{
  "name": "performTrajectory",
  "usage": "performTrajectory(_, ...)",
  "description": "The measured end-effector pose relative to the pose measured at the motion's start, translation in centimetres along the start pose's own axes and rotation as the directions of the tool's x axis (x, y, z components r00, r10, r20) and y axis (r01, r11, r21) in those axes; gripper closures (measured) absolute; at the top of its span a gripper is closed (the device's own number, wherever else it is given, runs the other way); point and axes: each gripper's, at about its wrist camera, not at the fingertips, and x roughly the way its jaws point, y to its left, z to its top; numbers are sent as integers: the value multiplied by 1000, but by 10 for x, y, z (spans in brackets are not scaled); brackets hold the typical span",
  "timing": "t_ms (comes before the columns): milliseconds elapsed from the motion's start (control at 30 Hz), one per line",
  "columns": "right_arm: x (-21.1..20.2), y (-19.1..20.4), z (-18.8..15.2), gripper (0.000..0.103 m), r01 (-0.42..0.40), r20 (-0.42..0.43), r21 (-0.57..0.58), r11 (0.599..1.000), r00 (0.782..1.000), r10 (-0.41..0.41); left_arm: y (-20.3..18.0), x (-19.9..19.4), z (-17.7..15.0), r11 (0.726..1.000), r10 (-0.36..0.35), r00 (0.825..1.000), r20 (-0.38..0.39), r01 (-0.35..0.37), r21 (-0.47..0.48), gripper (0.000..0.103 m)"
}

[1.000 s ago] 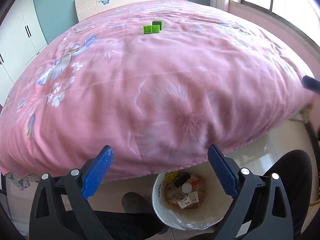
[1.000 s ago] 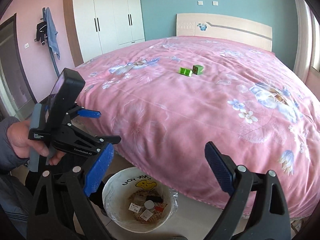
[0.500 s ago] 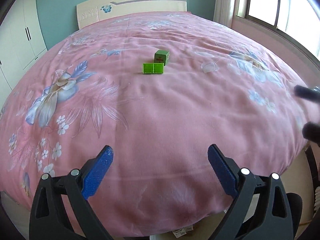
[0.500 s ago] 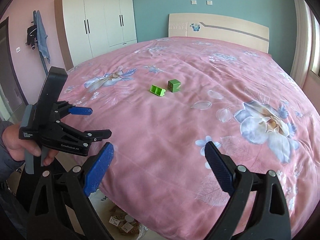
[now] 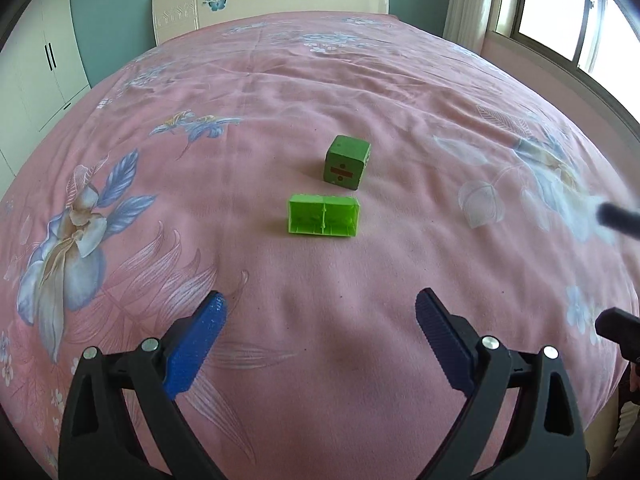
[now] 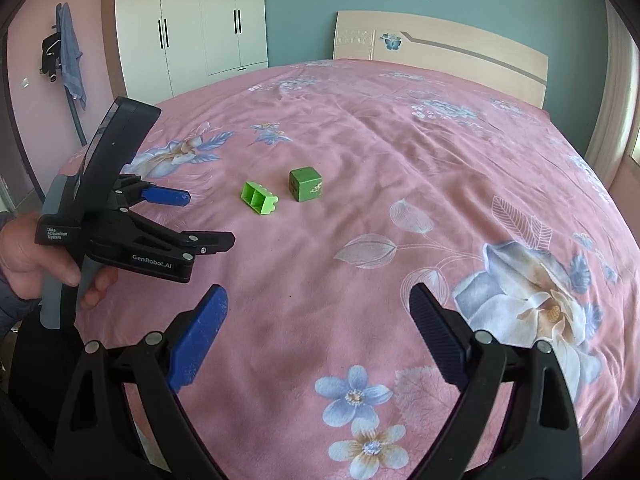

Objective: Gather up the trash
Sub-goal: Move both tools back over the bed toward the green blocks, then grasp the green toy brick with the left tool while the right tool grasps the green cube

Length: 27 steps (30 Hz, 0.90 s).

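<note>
Bed [image 5: 360, 80]: its pink floral cover is lying under both my grippers.
Left gripper [image 5: 320, 320]: I am holding it spread wide, empty.
Right gripper [image 6: 320, 316]: also spread, gripping nothing.
Green brick [image 5: 323, 216]: lying mid-bed, hollow side showing.
Green cube [image 5: 346, 163]: sitting just beyond the brick.

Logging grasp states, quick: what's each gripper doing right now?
Left gripper: open, holding nothing, over the bedspread.
Right gripper: open, holding nothing.
</note>
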Motion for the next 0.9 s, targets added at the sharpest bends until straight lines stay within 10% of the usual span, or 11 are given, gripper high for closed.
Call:
performTrajectory(467, 86, -33, 58, 13, -56, -56, -98, 994, 997, 51, 4, 36, 36, 1000, 15, 1000, -19, -15, 13, 6)
performTrajectory(900, 149, -24, 94, 36, -195, -136, -167, 966, 975, 174, 7, 54, 45, 999, 31, 999, -45, -30, 25, 22)
